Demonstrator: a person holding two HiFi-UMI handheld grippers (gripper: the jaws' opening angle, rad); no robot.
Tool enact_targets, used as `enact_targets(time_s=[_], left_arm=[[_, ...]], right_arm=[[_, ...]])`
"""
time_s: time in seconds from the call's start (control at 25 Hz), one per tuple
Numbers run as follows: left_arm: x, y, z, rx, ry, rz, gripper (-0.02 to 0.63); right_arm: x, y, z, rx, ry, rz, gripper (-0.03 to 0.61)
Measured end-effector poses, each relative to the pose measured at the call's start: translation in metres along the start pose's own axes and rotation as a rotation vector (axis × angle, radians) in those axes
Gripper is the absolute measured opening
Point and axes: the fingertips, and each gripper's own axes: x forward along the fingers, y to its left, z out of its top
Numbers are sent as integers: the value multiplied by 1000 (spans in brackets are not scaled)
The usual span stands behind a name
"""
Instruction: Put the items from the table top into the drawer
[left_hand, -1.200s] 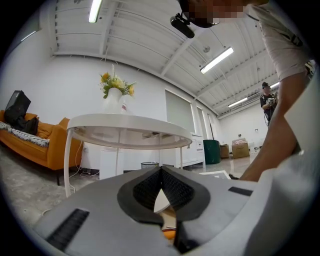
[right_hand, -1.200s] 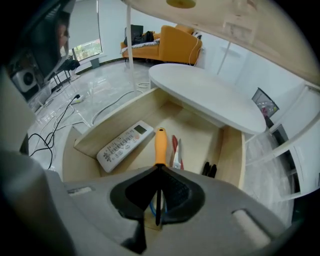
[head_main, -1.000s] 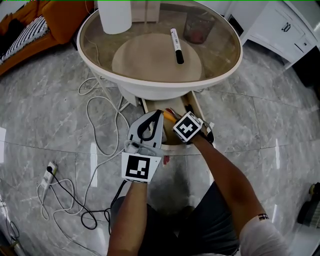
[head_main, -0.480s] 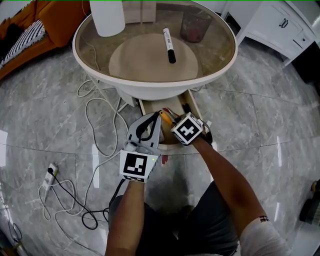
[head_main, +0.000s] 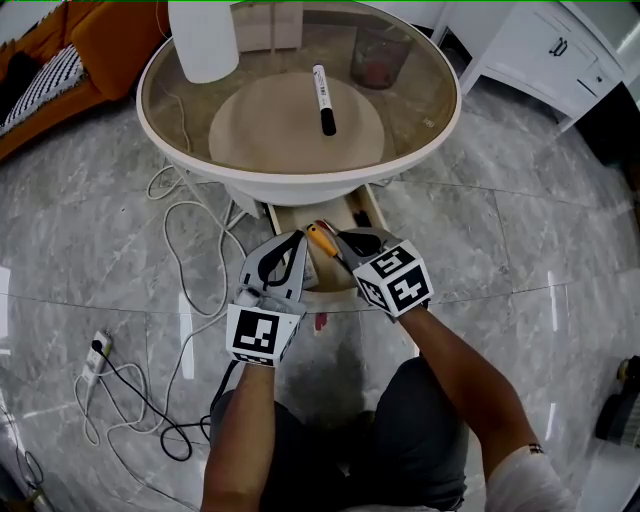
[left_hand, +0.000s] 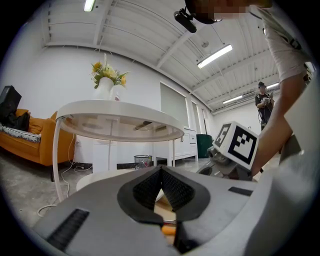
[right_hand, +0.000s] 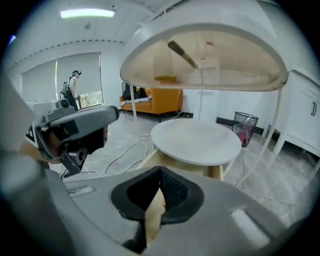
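Tongs: left (head_main: 296, 240) closed, empty | right (head_main: 343, 242) just closed, empty | both at open drawer (head_main: 338, 212) | marker (head_main: 322, 100) on table (head_main: 446, 124)

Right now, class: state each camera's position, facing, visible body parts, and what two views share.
Head view: on the head, facing steeply down at table and drawer; forearms, left hand-held gripper, right hand-held gripper show.
Left gripper view: on that hand-held gripper, facing level under the table; shut jaws, right arm show.
Right gripper view: on that hand-held gripper, facing the lower shelf; empty jaws, just closed, show.
Shared: the marker shows in head and right gripper views.
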Motion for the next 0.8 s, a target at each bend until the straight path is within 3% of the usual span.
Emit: enact_targets(time_s=[0.32,0.52,0.8], left_arm=[[-8,-2,36,-1,-36,-5,0],[-20,-11,58,45,-19,-45,-2],[-26,-19,90,50,-27,-65,-1]], right_arm=[[-56,23,36,15,-128,28,2],[-82,37,69,-31,-167,42,2],[-109,51,117,-113,-198,40,2]])
